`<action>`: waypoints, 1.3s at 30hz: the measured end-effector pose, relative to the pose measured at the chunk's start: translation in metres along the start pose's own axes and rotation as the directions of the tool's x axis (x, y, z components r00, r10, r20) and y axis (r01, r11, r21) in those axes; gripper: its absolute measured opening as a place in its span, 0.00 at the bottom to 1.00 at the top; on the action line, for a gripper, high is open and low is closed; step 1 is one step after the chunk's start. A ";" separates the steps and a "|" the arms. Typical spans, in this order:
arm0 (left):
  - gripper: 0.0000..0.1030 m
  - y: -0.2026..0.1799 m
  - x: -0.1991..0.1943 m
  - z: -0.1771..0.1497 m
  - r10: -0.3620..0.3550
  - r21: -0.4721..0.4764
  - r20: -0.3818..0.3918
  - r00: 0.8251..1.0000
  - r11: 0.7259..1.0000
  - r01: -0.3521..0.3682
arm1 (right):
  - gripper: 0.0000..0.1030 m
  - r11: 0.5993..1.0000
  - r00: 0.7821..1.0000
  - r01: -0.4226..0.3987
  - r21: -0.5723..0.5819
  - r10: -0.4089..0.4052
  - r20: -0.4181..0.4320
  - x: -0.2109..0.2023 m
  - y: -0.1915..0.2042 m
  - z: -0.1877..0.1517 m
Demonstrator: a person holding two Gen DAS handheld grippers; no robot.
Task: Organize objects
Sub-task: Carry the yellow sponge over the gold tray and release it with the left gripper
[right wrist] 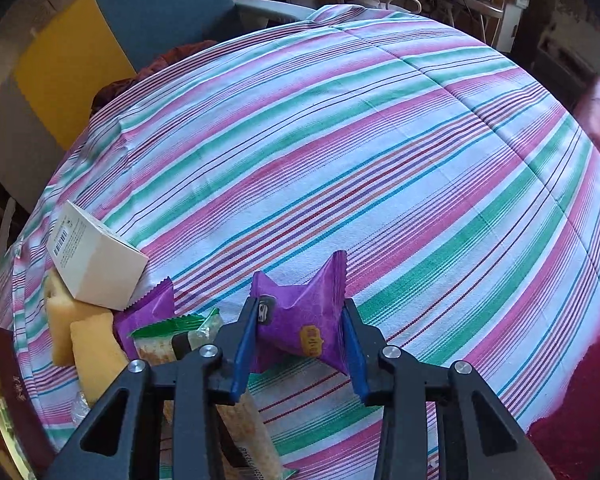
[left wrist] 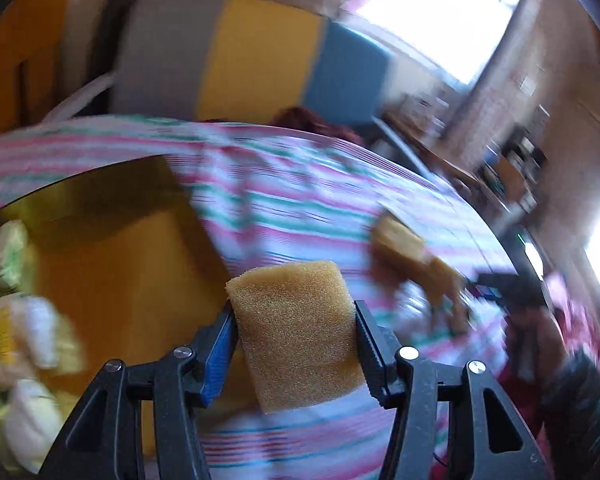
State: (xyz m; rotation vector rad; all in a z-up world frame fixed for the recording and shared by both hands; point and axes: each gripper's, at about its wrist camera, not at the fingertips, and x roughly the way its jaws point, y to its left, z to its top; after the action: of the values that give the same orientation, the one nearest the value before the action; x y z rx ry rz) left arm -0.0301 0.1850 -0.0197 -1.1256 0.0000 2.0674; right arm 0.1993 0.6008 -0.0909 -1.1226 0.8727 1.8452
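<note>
Yellow foam, a sponge block (left wrist: 298, 330), sat clamped in the left gripper (left wrist: 296, 344) above the striped tablecloth (left wrist: 300, 216). The right gripper (right wrist: 300, 334) pinched a purple snack packet (right wrist: 300, 316) beside a white carton (right wrist: 96, 260).

Counts, right wrist view:
- purple snack packets: two, one (right wrist: 300, 320) near centre, one (right wrist: 148, 312) left of it
- green-edged cracker packets (right wrist: 172, 340): at least one, near left; further count unclear
- white box (right wrist: 96, 260): one, left
- yellow sponge blocks: two, near left (right wrist: 58, 324) (right wrist: 96, 352)

Left wrist view, blurred:
- sponge block (left wrist: 296, 332): one, near centre
</note>
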 end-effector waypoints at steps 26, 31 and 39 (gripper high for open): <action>0.67 0.238 0.058 0.076 0.412 -0.289 -0.143 0.900 0.852 -0.436 | 0.39 0.999 1.000 0.029 -0.040 -0.029 0.007 0.009 0.016 0.007; 0.69 0.234 0.047 0.074 0.425 -0.277 -0.140 0.894 0.850 -0.448 | 0.39 0.998 0.999 0.032 -0.046 -0.031 0.008 0.009 0.016 0.007; 0.75 0.201 0.006 0.067 0.458 -0.201 -0.050 0.887 0.866 -0.459 | 0.39 0.998 0.999 0.039 -0.053 -0.038 0.010 0.009 0.017 0.007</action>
State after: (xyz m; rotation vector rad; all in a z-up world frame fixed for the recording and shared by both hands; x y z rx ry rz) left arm -0.2048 0.0698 -0.0510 -1.3541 0.0597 2.5370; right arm 0.1792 0.6013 -0.0937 -1.1548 0.7954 1.8503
